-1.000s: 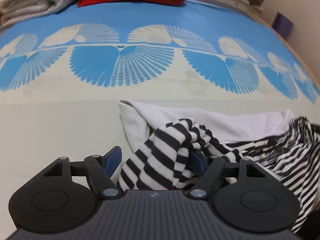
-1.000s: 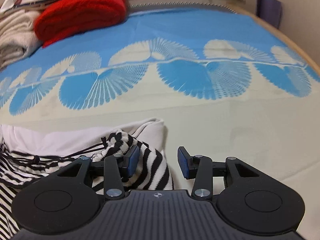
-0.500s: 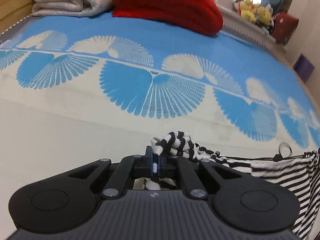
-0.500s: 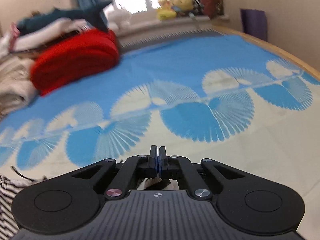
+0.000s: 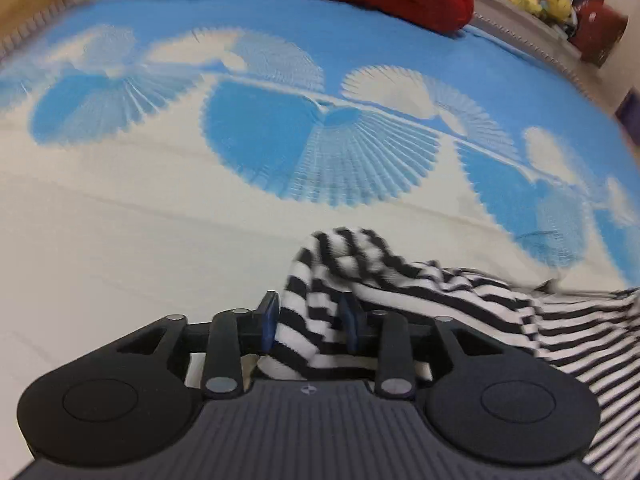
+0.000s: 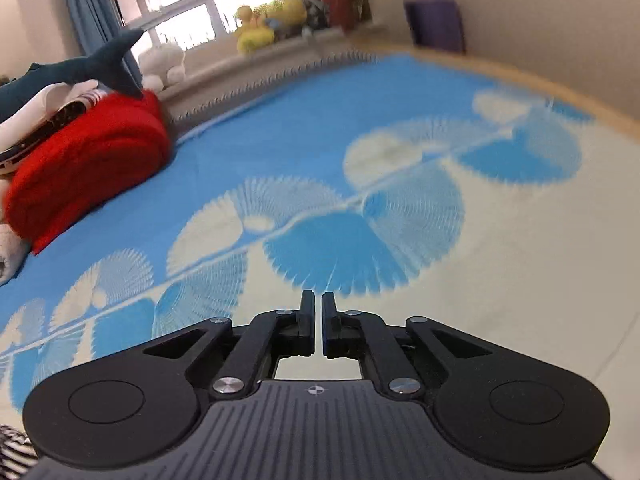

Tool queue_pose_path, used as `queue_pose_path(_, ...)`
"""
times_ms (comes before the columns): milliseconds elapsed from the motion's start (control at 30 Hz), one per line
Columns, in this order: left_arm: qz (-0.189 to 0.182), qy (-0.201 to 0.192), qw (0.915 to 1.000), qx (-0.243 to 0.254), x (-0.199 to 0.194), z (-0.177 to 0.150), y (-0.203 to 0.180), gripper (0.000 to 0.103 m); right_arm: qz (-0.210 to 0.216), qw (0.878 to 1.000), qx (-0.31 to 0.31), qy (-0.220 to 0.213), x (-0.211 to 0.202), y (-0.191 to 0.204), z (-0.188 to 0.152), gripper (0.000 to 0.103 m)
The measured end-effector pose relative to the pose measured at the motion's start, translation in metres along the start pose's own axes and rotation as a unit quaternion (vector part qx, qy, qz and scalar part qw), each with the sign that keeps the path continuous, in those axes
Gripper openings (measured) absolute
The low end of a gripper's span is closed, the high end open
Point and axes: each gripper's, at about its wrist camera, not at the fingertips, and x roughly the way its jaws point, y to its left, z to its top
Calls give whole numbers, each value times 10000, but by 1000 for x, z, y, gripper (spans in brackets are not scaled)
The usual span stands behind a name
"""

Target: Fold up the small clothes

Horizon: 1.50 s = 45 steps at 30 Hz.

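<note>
The black-and-white striped garment (image 5: 400,280) lies bunched on the cream part of a bed cover (image 5: 140,240), low and right of centre in the left wrist view, its fine-striped body trailing away to the right edge and its broad-striped knit end rising in a hump just ahead of the left claw (image 5: 308,322). That knit end runs down between the claw's two blue-padded fingers (image 5: 269,318), which have just been opening: the jaws stand partly apart, the cloth fills the gap and touches or nearly touches the pads, but whether they press on it cannot be told through the blur. In the right wrist view only a scrap of the striped cloth shows at the bottom left corner. The right claw (image 6: 318,314) hangs over bare cream cover with its jaws almost together, a thin slit of light between them and nothing in it; they have just parted by that sliver. The cover bears large blue and white fan shapes. Farther off, a folded red blanket (image 6: 88,164) rests on the bed with a plush shark (image 6: 68,74) lying on it, and yellow soft toys (image 6: 268,24) sit on the window ledge.
</note>
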Motion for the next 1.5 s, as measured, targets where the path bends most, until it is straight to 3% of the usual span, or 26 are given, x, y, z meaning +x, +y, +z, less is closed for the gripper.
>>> queue_pose_path(33,-55,-128,9999,-86,-5,1,4,62,208,9997,-35,131,0,0,0,21)
queue_pose_path(67,-191,-214,9992,-281,-10,2,11,67,417,9987,-142,274,1,2,-1,37)
queue_pose_path(133,-456,-202,9969,-609,-13,2,22,69,687,9952,-484,496,0,10,-6,49)
queue_pose_path(233,-647,-64,9952,-736,-11,-1,27,69,901,9825,-1387,858,6,30,-21,50)
queue_pose_path(333,-607,-3,9969,-492,-8,2,18,69,505,9591,-2669,800,5,60,-47,49)
queue_pose_path(400,-589,-28,9976,-365,-5,4,14,68,255,9475,-3105,722,10,70,-55,13)
queue_pose_path(433,-574,-60,9978,-322,-4,4,14,64,273,9499,-3044,659,11,71,-53,2)
queue_pose_path(467,-577,-83,9979,-286,-2,5,13,57,263,9566,-2868,443,9,70,-48,2)
queue_pose_path(500,-594,-105,9978,-259,0,6,12,22,204,9651,-2610,102,4,68,-39,2)
queue_pose_path(533,-615,-155,9977,-222,1,8,12,3,116,9726,-2308,-234,-2,65,-31,2)
queue_pose_path(600,-532,-768,9953,-260,-11,12,10,3,49,9821,-1736,-736,-11,60,-18,2)
queue_pose_path(667,-509,-1366,9893,-109,-27,15,2,3,-42,9805,-1751,-890,-11,64,-18,2)
queue_pose_path(700,-415,-1411,9891,39,-28,15,-4,3,-156,9777,-1906,-865,-7,70,-21,2)
queue_pose_path(733,-348,-1250,9914,149,-21,15,-9,4,-268,9765,-2004,-751,0,74,-25,3)
queue_pose_path(800,-190,-292,9990,263,9,11,-14,13,-464,9764,-2108,40,29,76,-32,5)
queue_pose_path(833,-62,342,9989,305,27,6,-14,31,-547,9724,-2162,683,46,74,-40,14)
queue_pose_path(867,95,688,9970,342,35,-1,-14,34,-643,9646,-2229,1255,58,72,-50,25)
queue_pose_path(900,145,547,9978,336,30,-2,-11,41,-677,9595,-2333,1430,61,70,-56,25)
queue_pose_path(967,96,237,9995,166,10,4,-4,42,-689,9562,-2616,1116,46,72,-54,33)
queue_pose_path(1033,-131,65,9998,-129,-9,4,8,49,-537,9688,-2270,839,25,64,-41,44)
queue_pose_path(1067,-248,55,9993,-290,-19,2,16,51,-377,9772,-1940,775,11,55,-35,44)
queue_pose_path(1133,-493,127,9979,-392,-34,-2,26,53,-34,9880,-1325,791,-19,34,-28,44)
queue_pose_path(1200,-759,283,9957,-460,-51,-8,35,53,117,9911,-1019,851,-44,18,-25,44)
queue_pose_path(1400,-928,705,9915,-584,-86,-59,61,53,268,9855,-793,1479,-84,-24,-66,47)
queue_pose_path(1433,-861,728,9914,-670,-85,-70,65,53,180,9823,-753,1706,-88,-26,-73,47)
queue_pose_path(1500,-892,910,9858,-1090,-82,-81,76,53,227,9819,-706,1741,-96,-30,-80,46)
